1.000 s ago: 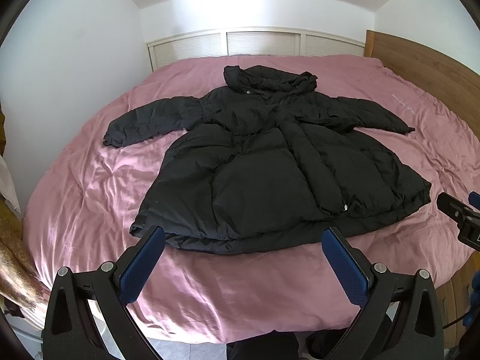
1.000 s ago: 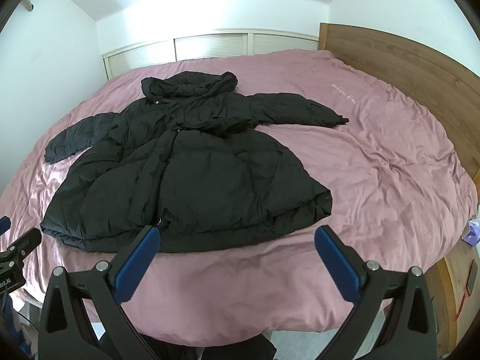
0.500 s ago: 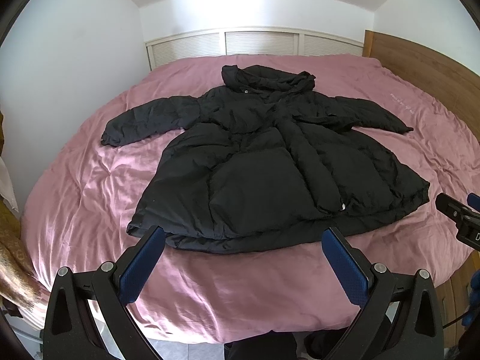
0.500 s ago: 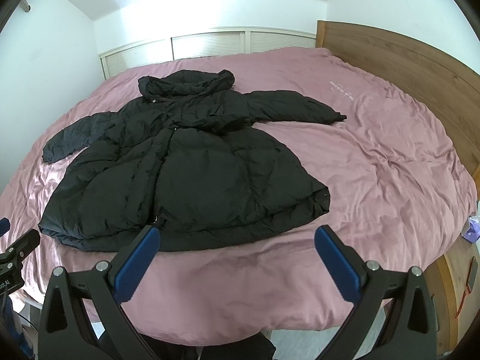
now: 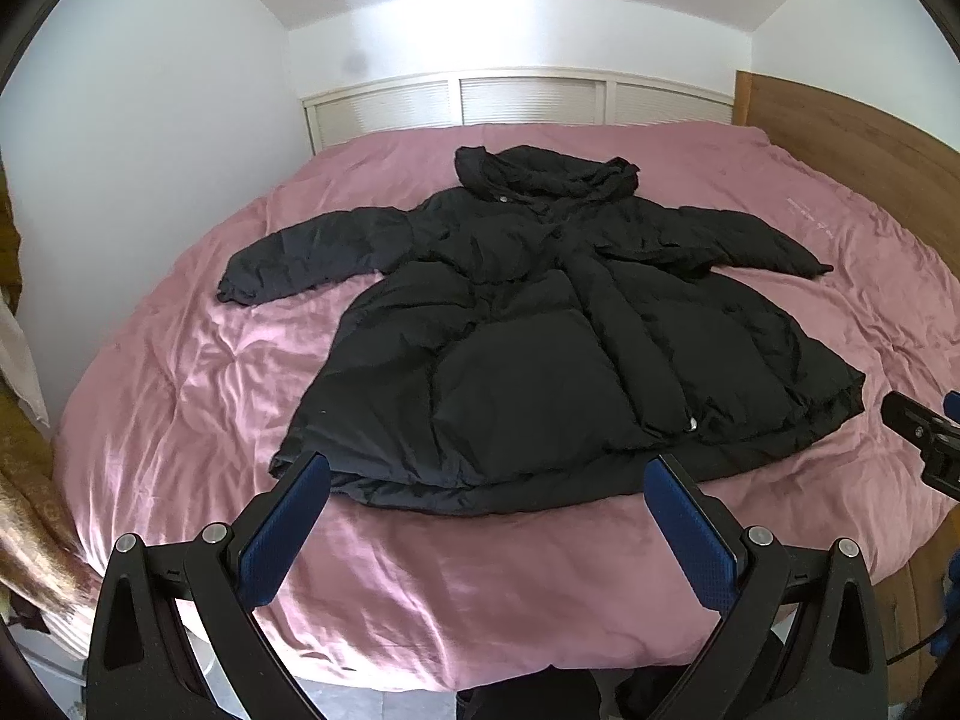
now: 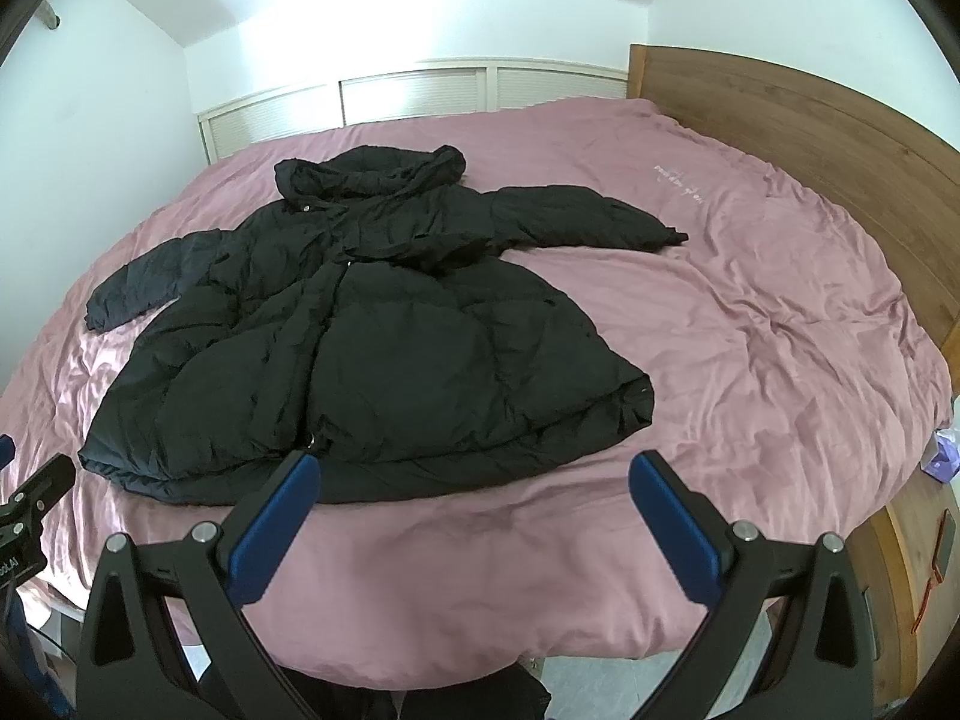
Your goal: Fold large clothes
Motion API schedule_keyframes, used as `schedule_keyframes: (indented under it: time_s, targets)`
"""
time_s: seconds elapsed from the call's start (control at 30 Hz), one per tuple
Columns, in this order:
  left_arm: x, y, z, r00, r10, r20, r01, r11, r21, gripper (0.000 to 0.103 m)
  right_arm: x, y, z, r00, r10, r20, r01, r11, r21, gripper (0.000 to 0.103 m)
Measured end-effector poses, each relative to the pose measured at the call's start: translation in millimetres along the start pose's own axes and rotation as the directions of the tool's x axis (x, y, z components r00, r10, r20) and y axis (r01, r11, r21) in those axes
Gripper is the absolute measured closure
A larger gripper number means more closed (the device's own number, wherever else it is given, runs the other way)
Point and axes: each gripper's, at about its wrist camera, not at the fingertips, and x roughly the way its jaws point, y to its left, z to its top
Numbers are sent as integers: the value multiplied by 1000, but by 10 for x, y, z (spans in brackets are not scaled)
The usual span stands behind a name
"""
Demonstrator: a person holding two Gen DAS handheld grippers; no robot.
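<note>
A large black puffer coat (image 5: 540,324) lies flat and face up on the pink bed, hood at the far end, both sleeves spread out to the sides; it also shows in the right wrist view (image 6: 360,324). My left gripper (image 5: 486,480) is open and empty, held above the bed's near edge just short of the coat's hem. My right gripper (image 6: 474,474) is open and empty, over the near edge by the hem's right part.
The bed has a pink duvet (image 5: 180,396), also seen in the right wrist view (image 6: 750,324). A wooden headboard (image 6: 810,120) runs along the right. White walls and louvred panels (image 5: 528,96) stand behind. Cloth hangs at the left edge (image 5: 24,480).
Both grippers have shifted slightly toward the coat's hem; the coat sits a little lower and to the left in the views. Jaws remain open.
</note>
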Motion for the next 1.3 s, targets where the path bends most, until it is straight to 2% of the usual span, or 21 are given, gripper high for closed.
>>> schedule_keyframes:
  time_s: [0.37,0.5,0.6,0.83,0.97,1.13,1.3]
  targets:
    - [-133,208,83,998,44,49,-43,999,-18,1,-258,-46,123,997,14,75,-16,1000,18,0]
    - [-110,302,199,997,42,68,-42,999,-2,1,-287,-184,249,993,48,107,-54,997,56,0]
    - [-68,379,299,995,57,78,-55,998,-22,1,-242,-310,366,991,41,126,-52,995,86,0]
    - [251,603,675,999,22,38,-19,998,-68,1,78,-584,708,987,43,152,-65,987,146,0]
    - [515,737,895,1000,2,6,-2,994,-112,1,386,-802,1015,986,38,162,-71,976,204,0]
    - [1082,847,1118,997,-36,-73,25,989,-146,1,1101,-1144,1359,995,38,91,-64,950,305,0]
    - [1679,715,1489,997,29,-67,-36,993,-109,1,2049,-1431,1631,998,36,49,-52,928,369,0]
